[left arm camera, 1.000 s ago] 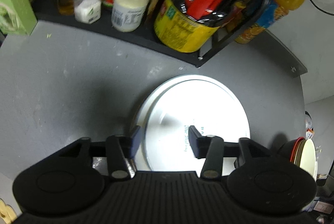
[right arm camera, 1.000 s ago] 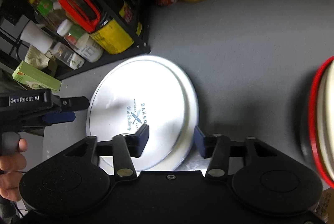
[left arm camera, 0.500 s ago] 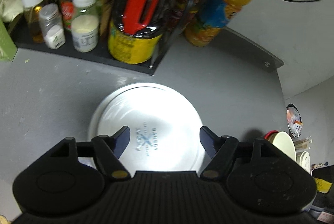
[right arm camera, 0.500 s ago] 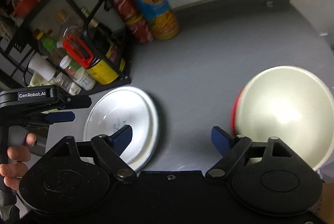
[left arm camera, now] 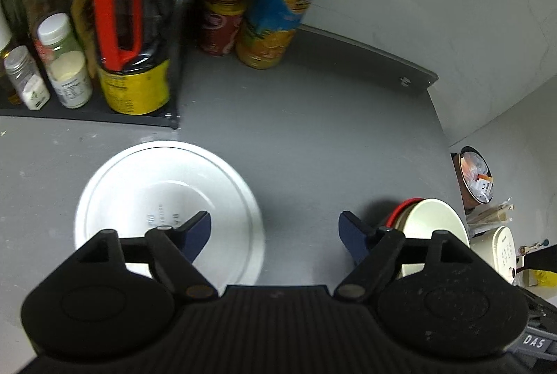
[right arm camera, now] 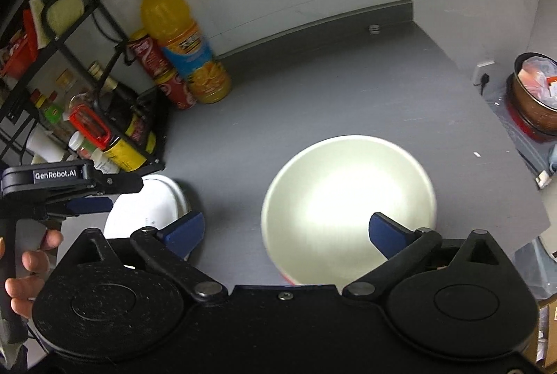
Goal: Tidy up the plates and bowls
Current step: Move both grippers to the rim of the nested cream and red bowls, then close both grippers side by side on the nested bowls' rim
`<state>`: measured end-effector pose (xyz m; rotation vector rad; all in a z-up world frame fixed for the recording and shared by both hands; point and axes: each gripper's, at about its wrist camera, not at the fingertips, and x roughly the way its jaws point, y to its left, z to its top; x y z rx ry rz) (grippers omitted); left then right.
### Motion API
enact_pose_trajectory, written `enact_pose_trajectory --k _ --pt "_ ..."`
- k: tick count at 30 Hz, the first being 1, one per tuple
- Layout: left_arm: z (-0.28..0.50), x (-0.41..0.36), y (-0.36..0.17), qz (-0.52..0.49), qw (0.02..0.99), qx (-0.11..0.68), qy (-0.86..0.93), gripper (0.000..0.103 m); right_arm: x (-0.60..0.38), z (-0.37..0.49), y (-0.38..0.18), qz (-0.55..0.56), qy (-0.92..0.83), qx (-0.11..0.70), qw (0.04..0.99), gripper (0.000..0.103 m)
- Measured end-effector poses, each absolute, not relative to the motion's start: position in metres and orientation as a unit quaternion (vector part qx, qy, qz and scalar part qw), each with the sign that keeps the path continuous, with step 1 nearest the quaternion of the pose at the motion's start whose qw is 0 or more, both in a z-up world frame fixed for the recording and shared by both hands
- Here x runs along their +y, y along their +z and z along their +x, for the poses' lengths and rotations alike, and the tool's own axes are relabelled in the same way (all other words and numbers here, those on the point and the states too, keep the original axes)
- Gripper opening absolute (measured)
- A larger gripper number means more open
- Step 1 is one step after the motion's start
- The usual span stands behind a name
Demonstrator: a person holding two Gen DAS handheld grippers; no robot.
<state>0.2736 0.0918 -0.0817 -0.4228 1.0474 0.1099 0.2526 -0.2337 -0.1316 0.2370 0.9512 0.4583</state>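
Note:
A white plate (left arm camera: 167,200) with printed lettering lies flat on the grey counter (left arm camera: 313,137); it also shows in the right wrist view (right arm camera: 149,207). A cream bowl with a red outside (right arm camera: 348,200) stands to its right; in the left wrist view the bowl (left arm camera: 431,224) is at the right. My left gripper (left arm camera: 275,231) is open and empty above the counter between plate and bowl; it also shows in the right wrist view (right arm camera: 87,196). My right gripper (right arm camera: 285,231) is open and empty, its right finger over the bowl.
A black wire rack (right arm camera: 69,67) with jars, bottles and a yellow tin (left arm camera: 135,88) stands at the back left. Red cans (left arm camera: 222,18) and an orange juice bottle (right arm camera: 181,43) stand beside it. A copper pot (right arm camera: 532,99) sits beyond the counter's right edge.
Both grippers opened wide and pulled back and up from the plate. The right gripper swung right over the bowl; the left view shifted right too.

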Motion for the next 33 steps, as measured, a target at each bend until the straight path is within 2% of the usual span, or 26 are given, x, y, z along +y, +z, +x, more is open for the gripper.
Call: enact_pose_trajectory --k 13,21,28,33 --pt "0.293 0.010 -0.095 -0.195 0.838 0.510 0.013 0.081 -0.285 0.278 -0.158 0.120 0.195 0.468 0.854 0.103" --pt "0.312 -0.022 -0.127 -0.219 0.819 0.531 0.006 0.080 -0.301 0.298 -0.190 0.107 0.202 0.494 0.839 0.100" --pt "0.324 -0.036 -0.163 -0.239 0.796 0.555 0.029 0.074 -0.305 0.319 -0.221 0.105 0.229 0.531 0.809 0.088" --pt "0.327 -0.043 -0.180 -0.259 0.783 0.564 0.046 0.062 -0.301 0.330 -0.235 0.103 0.244 0.546 0.795 0.080"
